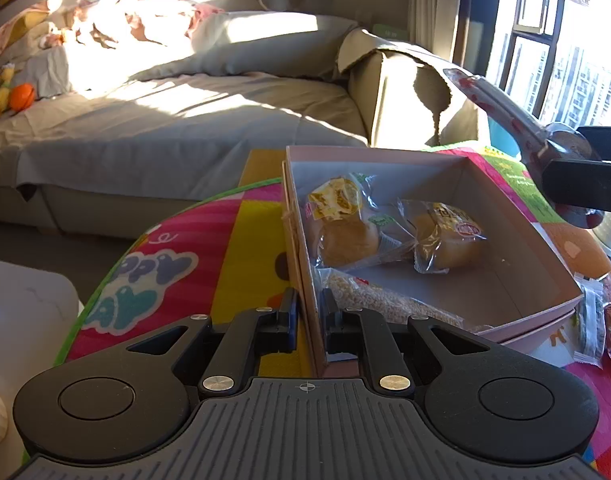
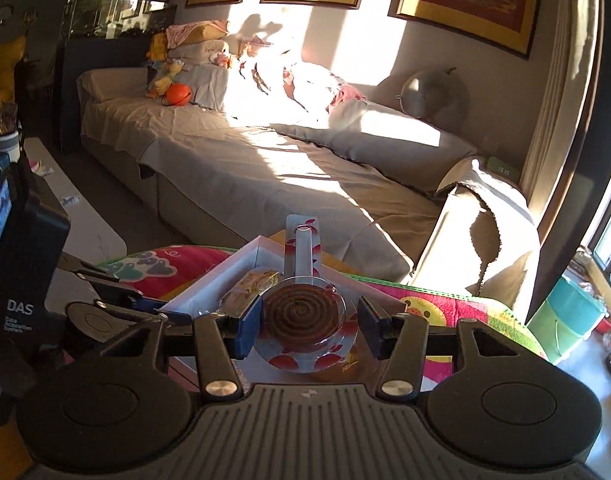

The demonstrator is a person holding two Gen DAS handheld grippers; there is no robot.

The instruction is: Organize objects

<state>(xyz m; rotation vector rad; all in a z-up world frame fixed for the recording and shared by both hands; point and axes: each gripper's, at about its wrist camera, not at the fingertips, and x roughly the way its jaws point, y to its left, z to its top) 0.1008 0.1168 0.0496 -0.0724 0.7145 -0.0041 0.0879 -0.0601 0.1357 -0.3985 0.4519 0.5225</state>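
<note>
- The near wall of the shallow pale-pink cardboard box (image 1: 405,184) is pinched between the fingers of the left hand-held gripper (image 1: 309,312), one finger outside and one inside, presumably so that the box is steadied while it is filled.
- A clear plastic packet with a red fruit print, holding a brown spiral coil (image 2: 303,312), is carried in the right hand-held gripper (image 2: 311,320), held at a medium opening; firm contact on both sides cannot be confirmed (its long tab points forward).
- The packet is held above the box, apparently for release.
- Two wrapped golden buns (image 1: 445,240) and a bag of pale grains (image 1: 389,304) are already inside.
- Further wrapped snacks (image 1: 601,320) are left on the bright patterned mat (image 1: 225,248) covering the tabletop.
- Beyond, a beige sofa (image 1: 185,120) is seen.
</note>
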